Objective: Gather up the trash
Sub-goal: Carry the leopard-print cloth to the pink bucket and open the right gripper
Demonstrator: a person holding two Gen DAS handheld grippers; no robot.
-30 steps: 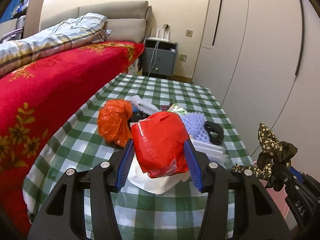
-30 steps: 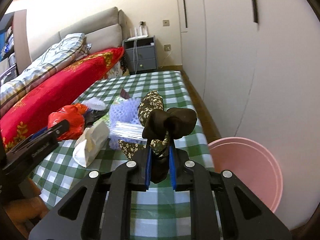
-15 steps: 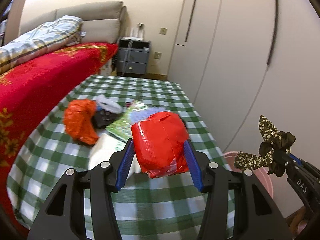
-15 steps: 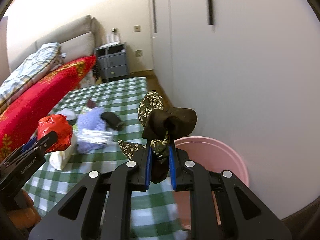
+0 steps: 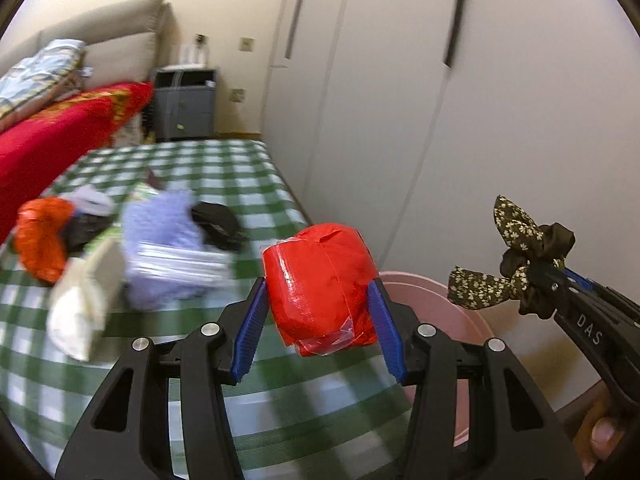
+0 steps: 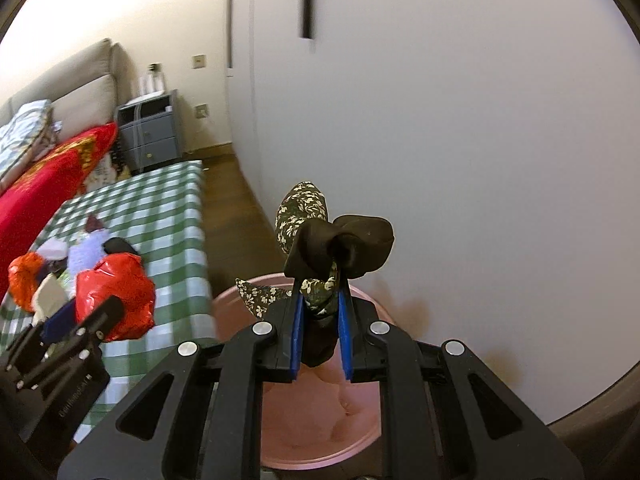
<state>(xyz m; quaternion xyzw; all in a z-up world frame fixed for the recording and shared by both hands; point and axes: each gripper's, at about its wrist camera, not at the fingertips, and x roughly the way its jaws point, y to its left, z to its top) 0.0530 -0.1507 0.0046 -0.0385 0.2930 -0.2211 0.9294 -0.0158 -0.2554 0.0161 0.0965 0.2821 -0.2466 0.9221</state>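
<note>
Left gripper: its 2 blue pads are clamped on a red bundle wrapped in clear tape, held in the air above the near edge of the table and beside the pink bucket.
Right gripper: the pads are pressed together on a dark hair tie with a flower-print bow; the tie stands up out of the jaws, directly above the bucket's opening.
Pink bucket: on the floor between the table and the white wardrobe; inside, only pale pink folds show, and I cannot tell what they are.
Table: covered by a green and white checked cloth, with loose trash lying on it well apart from both grippers.
Trash on the table: a white tissue pack nearest, a lilac foam net behind it, an orange plastic bag at the left, a black item just beyond the net.
Bed: beyond the table's left side, under a red cover.
Nightstand: grey, at the far wall.
</note>
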